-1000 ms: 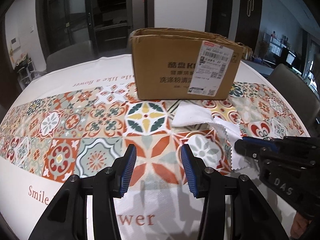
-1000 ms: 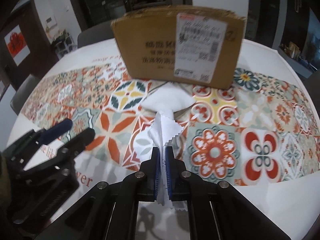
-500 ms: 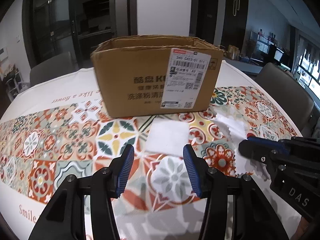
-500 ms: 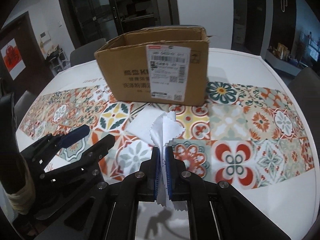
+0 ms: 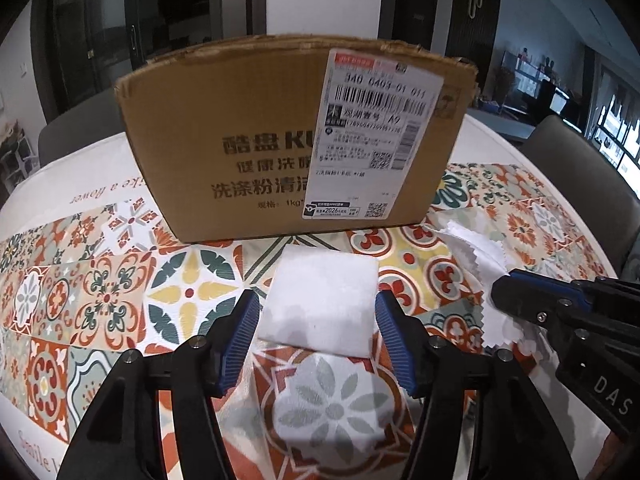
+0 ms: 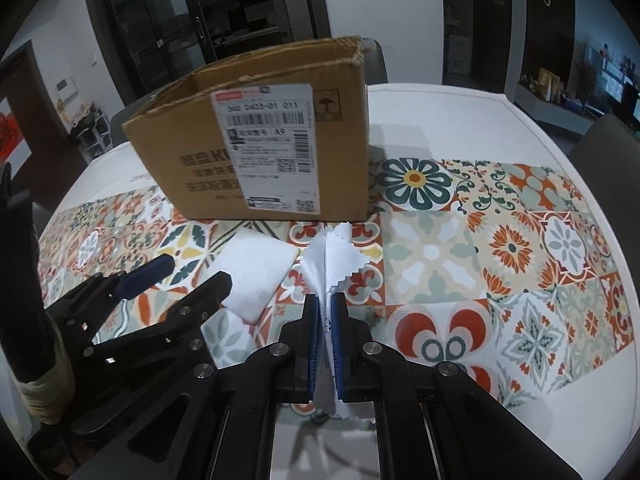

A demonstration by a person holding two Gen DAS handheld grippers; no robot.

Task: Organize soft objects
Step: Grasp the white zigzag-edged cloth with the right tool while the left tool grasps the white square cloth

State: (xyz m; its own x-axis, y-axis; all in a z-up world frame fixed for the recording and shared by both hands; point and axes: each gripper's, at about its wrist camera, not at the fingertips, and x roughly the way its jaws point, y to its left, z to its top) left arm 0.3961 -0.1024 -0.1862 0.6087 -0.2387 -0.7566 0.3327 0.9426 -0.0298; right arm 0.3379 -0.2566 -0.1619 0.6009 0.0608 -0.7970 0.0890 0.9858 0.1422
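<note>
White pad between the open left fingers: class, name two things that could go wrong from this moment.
1. The white pad lies flat on the tablecloth, so the left gripper may pinch the tablecloth too.
2. The zigzag-edged cloth hangs loose from the shut right gripper and could catch the cardboard box rim.

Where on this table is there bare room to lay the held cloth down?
Free: the tablecloth right of the cardboard box and right tongs, and the stretch left of the box. Crowded: the strip before the box, where the white pad lies between the open left tongs beside the zigzag-edged cloth.
</note>
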